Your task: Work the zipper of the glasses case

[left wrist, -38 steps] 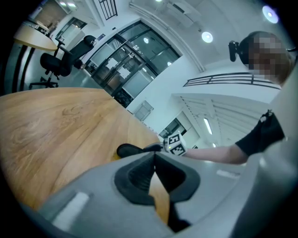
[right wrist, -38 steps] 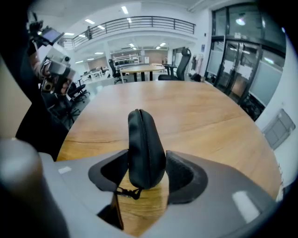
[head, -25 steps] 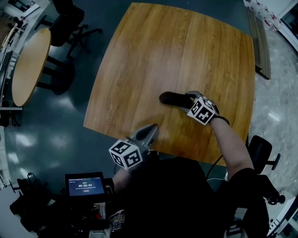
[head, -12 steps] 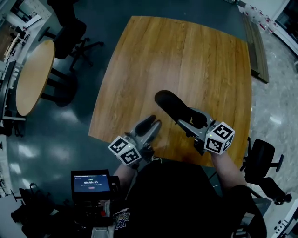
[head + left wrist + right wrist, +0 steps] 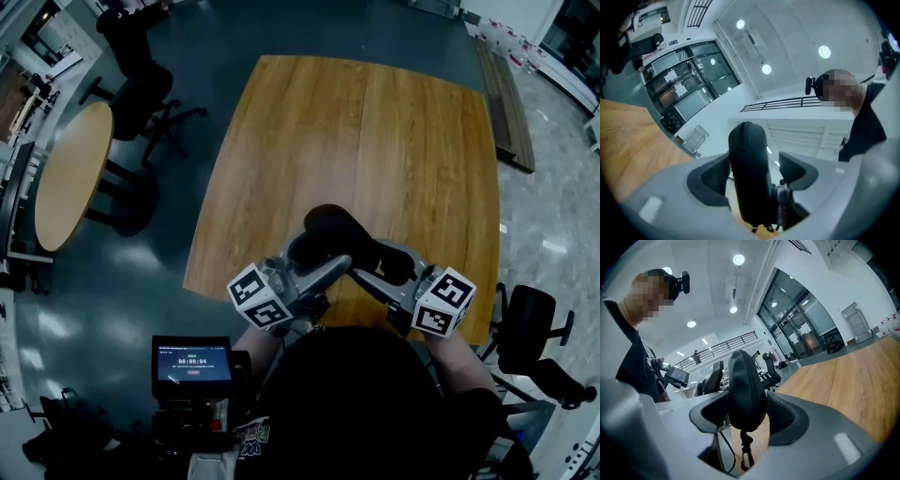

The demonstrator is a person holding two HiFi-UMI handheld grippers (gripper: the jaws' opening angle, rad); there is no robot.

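Holding the glasses case [image 5: 330, 228] lifted over the near edge of the tabletop [image 5: 375, 122], the right gripper [image 5: 749, 413] pinches it between its fingers. The left gripper [image 5: 753, 176] straddles the case, its fingers opening, not clamping. It should probably shift onto the dangling zipper pull [image 5: 745, 446] before closing.

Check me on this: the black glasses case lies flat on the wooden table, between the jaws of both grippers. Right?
It is not lying on the wooden table. The glasses case is between both grippers' jaws, but the right gripper clamps it and holds it up in the air, as the right gripper view shows. The jaws of the left gripper are opening around it.
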